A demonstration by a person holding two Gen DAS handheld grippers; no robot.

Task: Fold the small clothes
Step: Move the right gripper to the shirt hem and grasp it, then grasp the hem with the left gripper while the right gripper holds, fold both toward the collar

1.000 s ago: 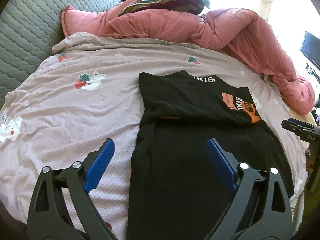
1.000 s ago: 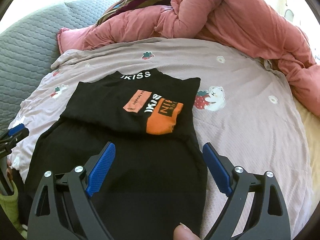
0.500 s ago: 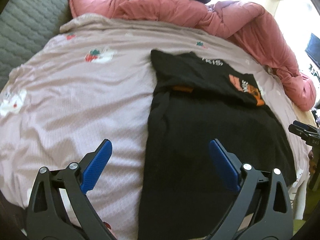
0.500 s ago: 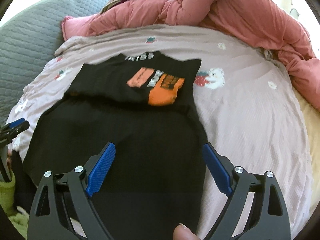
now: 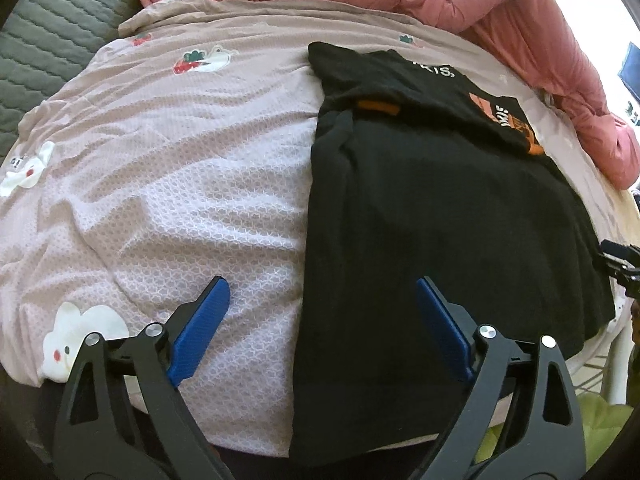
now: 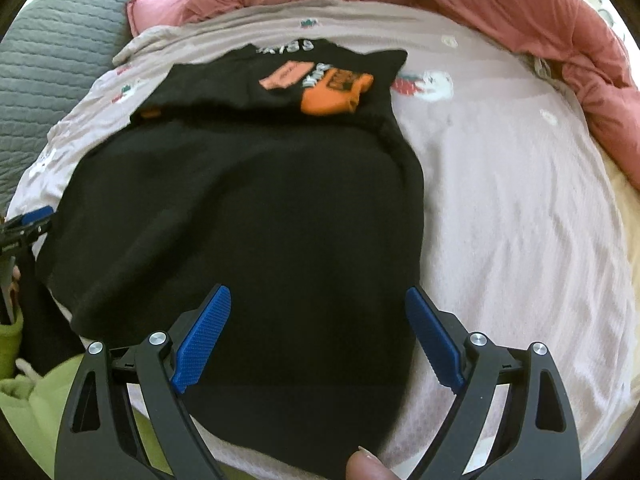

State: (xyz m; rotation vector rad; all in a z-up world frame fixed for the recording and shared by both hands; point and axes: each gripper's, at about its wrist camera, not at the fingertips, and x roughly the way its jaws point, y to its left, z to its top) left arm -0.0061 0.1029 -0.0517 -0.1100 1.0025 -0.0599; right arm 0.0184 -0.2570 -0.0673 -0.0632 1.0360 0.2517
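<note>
Bed sheet (image 5: 168, 184), black shirt (image 5: 440, 216), pink duvet (image 5: 520, 32)

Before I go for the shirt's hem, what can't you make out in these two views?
- Black T-shirt hem: left wrist view, hangs over the bed edge.
- Collar lettering: right wrist view, blurred.
- Right gripper: left wrist view, cut by frame edge.
- Orange print: left wrist view, foreshortened, unreadable.

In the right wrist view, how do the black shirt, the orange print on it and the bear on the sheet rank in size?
1. black shirt, by far the largest.
2. orange print.
3. bear, only slightly smaller than the print; the blur makes this order unsure.
</note>
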